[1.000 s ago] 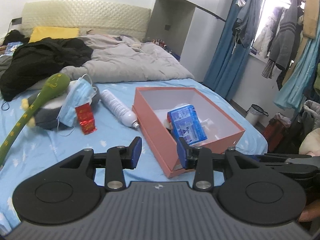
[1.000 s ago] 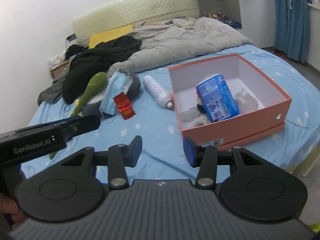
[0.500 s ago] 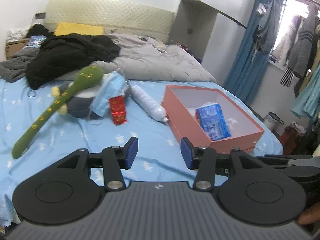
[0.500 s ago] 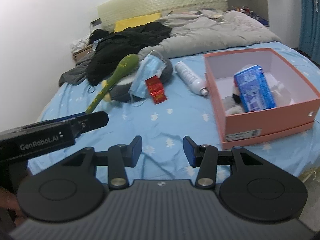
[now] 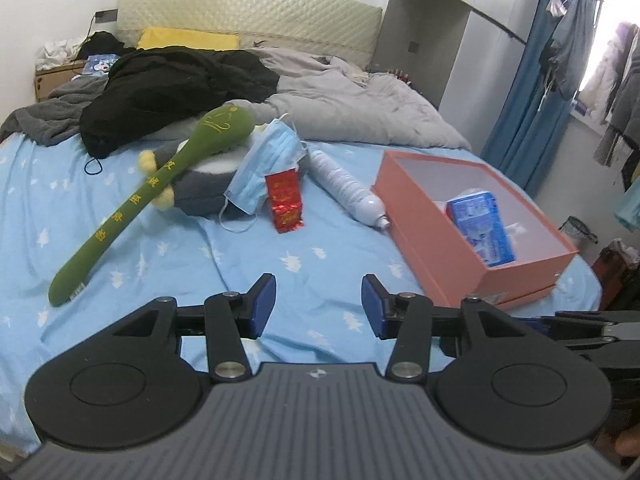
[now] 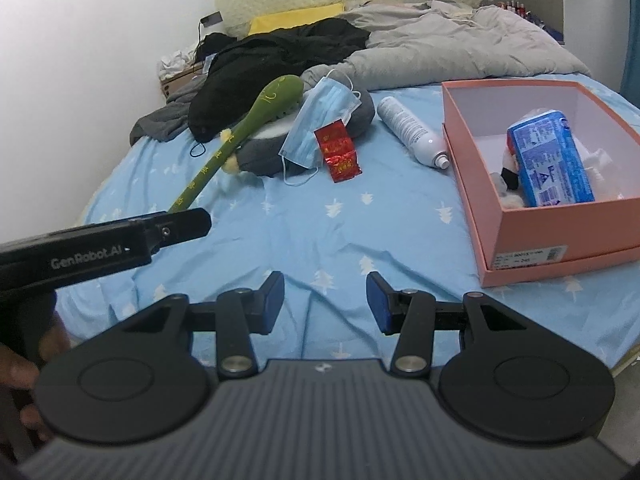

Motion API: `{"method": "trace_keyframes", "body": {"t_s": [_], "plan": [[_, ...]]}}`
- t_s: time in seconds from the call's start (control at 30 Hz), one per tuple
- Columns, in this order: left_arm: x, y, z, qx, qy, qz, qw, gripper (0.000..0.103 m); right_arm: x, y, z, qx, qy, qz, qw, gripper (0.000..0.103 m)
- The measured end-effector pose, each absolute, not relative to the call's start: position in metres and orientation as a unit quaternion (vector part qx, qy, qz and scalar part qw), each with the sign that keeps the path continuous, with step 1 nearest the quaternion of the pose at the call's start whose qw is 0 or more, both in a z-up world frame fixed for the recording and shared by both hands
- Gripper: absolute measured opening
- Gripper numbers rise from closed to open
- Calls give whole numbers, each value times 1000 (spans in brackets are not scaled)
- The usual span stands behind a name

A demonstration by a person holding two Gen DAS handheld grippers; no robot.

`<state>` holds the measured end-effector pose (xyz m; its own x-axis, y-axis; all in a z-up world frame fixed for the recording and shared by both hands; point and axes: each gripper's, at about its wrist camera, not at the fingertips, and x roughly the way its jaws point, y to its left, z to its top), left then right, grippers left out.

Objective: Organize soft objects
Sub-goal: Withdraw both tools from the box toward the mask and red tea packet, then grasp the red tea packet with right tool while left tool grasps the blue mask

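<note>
Both grippers hung empty over the bed. From the left wrist, the left gripper gaped after widening; a green plush lay far left. From the right wrist, the right gripper stood half-spread, a box to its right.

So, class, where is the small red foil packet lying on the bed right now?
In both wrist views the red foil packet lies on the blue bedsheet left of centre, its top edge at the blue face mask, with the white bottle to its right.
</note>
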<state>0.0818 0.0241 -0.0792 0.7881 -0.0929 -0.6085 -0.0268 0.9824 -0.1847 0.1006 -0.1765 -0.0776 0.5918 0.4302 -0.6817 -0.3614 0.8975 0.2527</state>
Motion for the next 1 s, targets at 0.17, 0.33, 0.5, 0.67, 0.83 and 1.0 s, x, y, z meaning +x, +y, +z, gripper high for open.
{"method": "trace_keyframes", "body": {"t_s": [0.17, 0.33, 0.5, 0.67, 0.83, 1.0], "plan": [[125, 39, -95, -84, 341, -15, 936, 53, 130, -167, -89, 34, 403, 221, 888, 48], [179, 57, -110, -65, 348, -20, 935, 53, 167, -156, -98, 39, 403, 214, 889, 67], [235, 85, -122, -79, 348, -26, 934, 53, 209, -139, -115, 19, 409, 214, 887, 68], [289, 109, -140, -73, 353, -28, 932, 53, 255, -115, -143, -1, 419, 226, 880, 68], [332, 122, -166, -58, 369, -29, 927, 52, 300, -91, -172, -10, 426, 237, 873, 68], [367, 129, -186, -45, 377, -35, 925, 46, 339, -70, -197, -19, 424, 240, 873, 68]]}}
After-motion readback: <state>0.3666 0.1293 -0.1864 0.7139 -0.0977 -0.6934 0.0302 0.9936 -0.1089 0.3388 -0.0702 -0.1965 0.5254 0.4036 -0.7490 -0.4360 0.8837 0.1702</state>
